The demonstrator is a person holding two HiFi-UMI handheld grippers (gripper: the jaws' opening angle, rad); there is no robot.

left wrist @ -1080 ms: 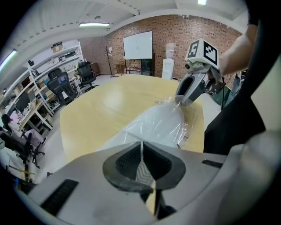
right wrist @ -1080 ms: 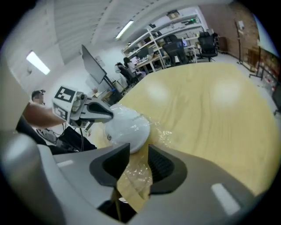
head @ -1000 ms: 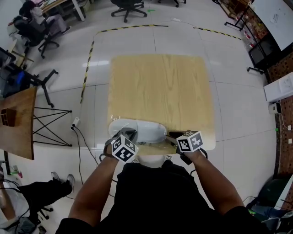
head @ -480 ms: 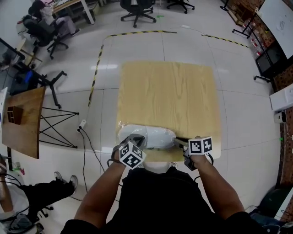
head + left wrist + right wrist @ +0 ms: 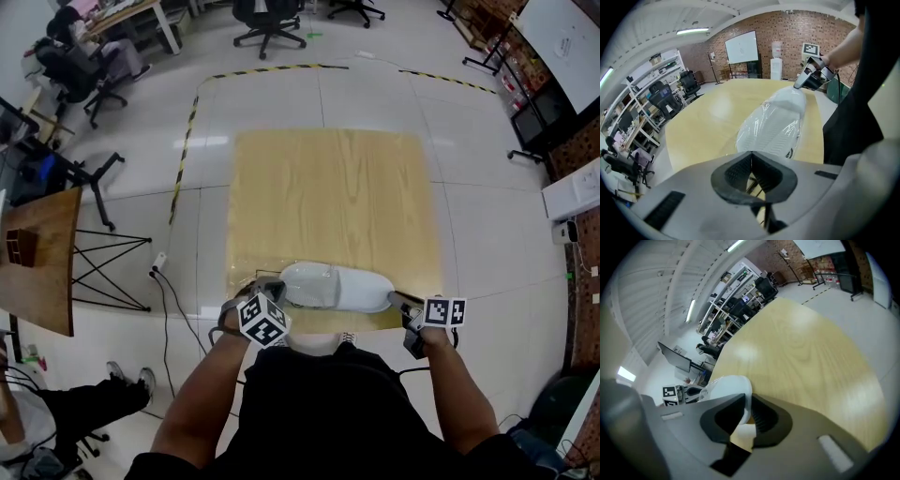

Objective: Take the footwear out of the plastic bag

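Observation:
A white piece of footwear (image 5: pixel 336 286) wrapped in a clear plastic bag (image 5: pixel 754 133) lies along the front edge of the wooden table (image 5: pixel 333 197). My left gripper (image 5: pixel 269 292) is at its left end, and its jaws are shut on the bag's film (image 5: pixel 750 161). At the right end, my right gripper (image 5: pixel 405 304) has the white footwear (image 5: pixel 727 389) between its jaws, which are still closing and pinch it. The left gripper view shows the footwear (image 5: pixel 778 122) stretching away to the right gripper (image 5: pixel 809 79).
The table's front edge (image 5: pixel 319 328) runs just under both grippers. A darker wooden side table (image 5: pixel 33 253) on black legs stands at the left, with a cable (image 5: pixel 173 300) on the floor. Office chairs (image 5: pixel 267 17) and yellow-black tape (image 5: pixel 183 141) lie beyond.
The right gripper has moved right along the front edge and the bagged footwear has slid right with it. The left gripper has stayed near the left end.

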